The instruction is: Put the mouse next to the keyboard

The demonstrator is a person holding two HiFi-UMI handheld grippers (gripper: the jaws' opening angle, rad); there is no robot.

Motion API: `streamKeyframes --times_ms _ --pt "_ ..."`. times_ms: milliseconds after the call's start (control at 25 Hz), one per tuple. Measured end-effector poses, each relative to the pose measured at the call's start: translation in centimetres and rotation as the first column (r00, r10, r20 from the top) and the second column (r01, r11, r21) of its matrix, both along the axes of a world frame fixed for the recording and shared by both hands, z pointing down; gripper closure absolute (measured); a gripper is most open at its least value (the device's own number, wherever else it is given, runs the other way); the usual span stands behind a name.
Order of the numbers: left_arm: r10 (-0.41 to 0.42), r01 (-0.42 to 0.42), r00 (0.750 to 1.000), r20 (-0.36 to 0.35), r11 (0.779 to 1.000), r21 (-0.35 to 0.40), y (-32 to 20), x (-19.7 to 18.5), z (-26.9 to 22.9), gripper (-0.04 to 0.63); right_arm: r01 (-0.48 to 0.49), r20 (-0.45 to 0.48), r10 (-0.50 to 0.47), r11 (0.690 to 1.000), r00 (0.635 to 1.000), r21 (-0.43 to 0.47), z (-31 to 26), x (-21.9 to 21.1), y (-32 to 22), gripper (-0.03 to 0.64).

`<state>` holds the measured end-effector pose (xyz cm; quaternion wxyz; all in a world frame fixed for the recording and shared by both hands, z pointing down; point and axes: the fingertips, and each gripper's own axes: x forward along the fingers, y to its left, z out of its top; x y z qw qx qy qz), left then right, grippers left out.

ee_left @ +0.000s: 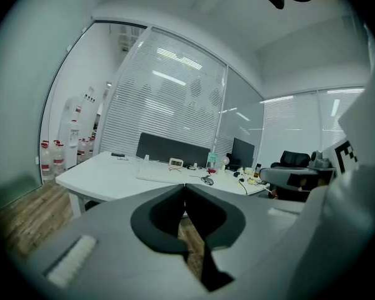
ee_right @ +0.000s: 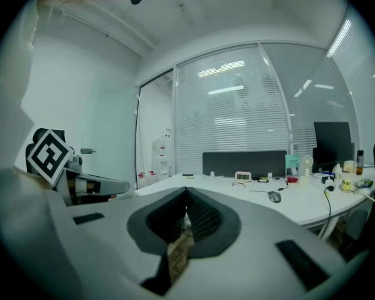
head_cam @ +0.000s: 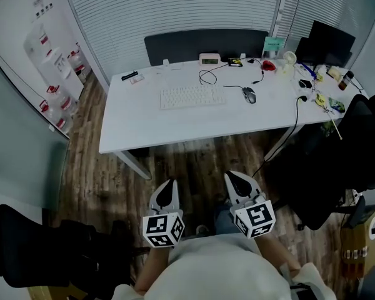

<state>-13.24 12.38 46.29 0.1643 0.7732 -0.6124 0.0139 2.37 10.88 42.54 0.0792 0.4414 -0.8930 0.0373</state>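
A grey wired mouse (head_cam: 249, 94) lies on the white desk (head_cam: 137, 127), to the right of the white keyboard (head_cam: 193, 96), with a gap between them. The mouse (ee_right: 274, 196) and the keyboard (ee_left: 160, 174) also show far off in the gripper views. Both grippers hang over the wooden floor, well short of the desk's near edge. My left gripper (head_cam: 169, 186) is shut with nothing between its jaws. My right gripper (head_cam: 235, 178) is shut and empty too.
A dark partition (head_cam: 206, 44) runs along the desk's far edge. A small clock (head_cam: 209, 59), cables and small clutter (head_cam: 312, 80) lie on the desk's right part. A black monitor (head_cam: 330, 41) stands at the far right. Black chairs (head_cam: 344, 161) stand on the right and at the lower left (head_cam: 31, 249).
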Motion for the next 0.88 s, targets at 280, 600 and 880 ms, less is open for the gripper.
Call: streamKeyframes --times_ms 280,600,880 --pt "0.0 0.0 1.0 0.013 1.0 -0.004 0.4 -0.3 -0.1 0.586 -0.025 0.037 0.026 1.0 0.999 -0.019 0.1 0.3 0.3 0.615" --pt "0.019 -0.018 1.0 0.018 1.0 -0.013 0.4 0.0 0.0 0.586 -0.047 0.051 0.048 0.999 0.998 -0.014 -0.1 1.1 -0.1 0.615" --pt "0.025 -0.025 0.999 0.024 1.0 -0.016 0.3 0.4 0.1 0.586 -0.047 0.072 0.048 0.999 0.996 -0.013 -0.2 1.9 -0.3 0.615"
